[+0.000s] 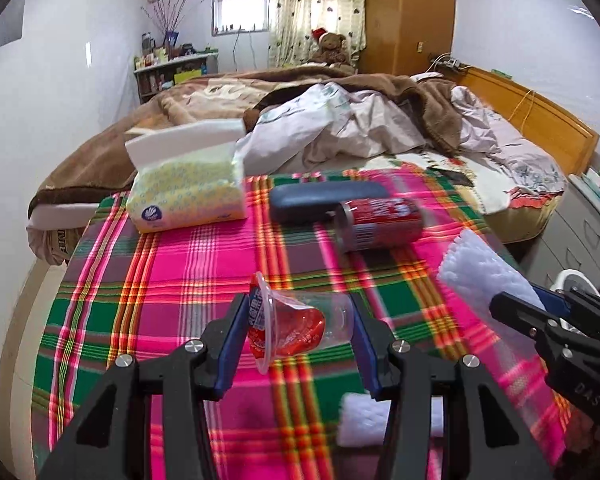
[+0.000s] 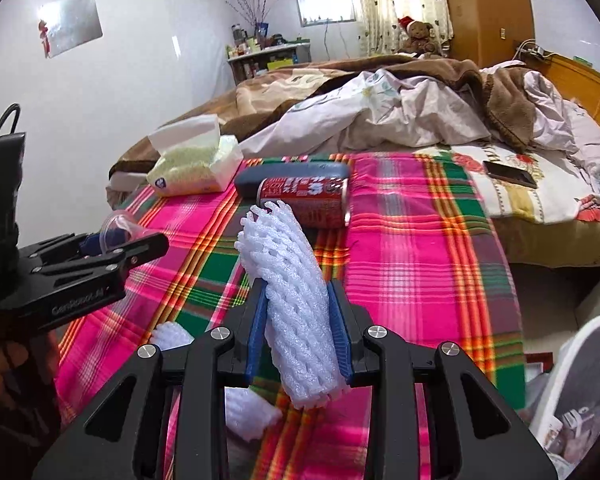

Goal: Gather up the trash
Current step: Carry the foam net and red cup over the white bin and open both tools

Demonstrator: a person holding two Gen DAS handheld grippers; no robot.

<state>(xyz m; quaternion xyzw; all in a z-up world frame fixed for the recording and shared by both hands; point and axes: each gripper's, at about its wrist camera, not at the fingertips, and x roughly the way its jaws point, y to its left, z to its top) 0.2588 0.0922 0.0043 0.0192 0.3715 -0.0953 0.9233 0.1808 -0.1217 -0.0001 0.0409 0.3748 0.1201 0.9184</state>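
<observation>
My left gripper [image 1: 298, 330] is shut on a clear plastic cup [image 1: 296, 330] with a red wrapper inside, held above the plaid cloth [image 1: 172, 280]. It shows from the side in the right wrist view [image 2: 120, 240]. My right gripper [image 2: 300, 328] is shut on a white foam fruit net [image 2: 296, 312], which also shows in the left wrist view [image 1: 488, 276]. A red soda can [image 1: 378, 222] lies on its side on the cloth, also seen in the right wrist view [image 2: 306, 200]. Another white foam net [image 2: 244, 412] lies on the cloth below my right gripper.
A tissue pack [image 1: 188, 196] and a dark blue case [image 1: 324, 198] lie at the cloth's far side. A white bin with a liner [image 2: 580, 392] stands low at right. A phone [image 2: 510, 174] lies on the bed. Rumpled bedding [image 1: 340, 120] lies behind.
</observation>
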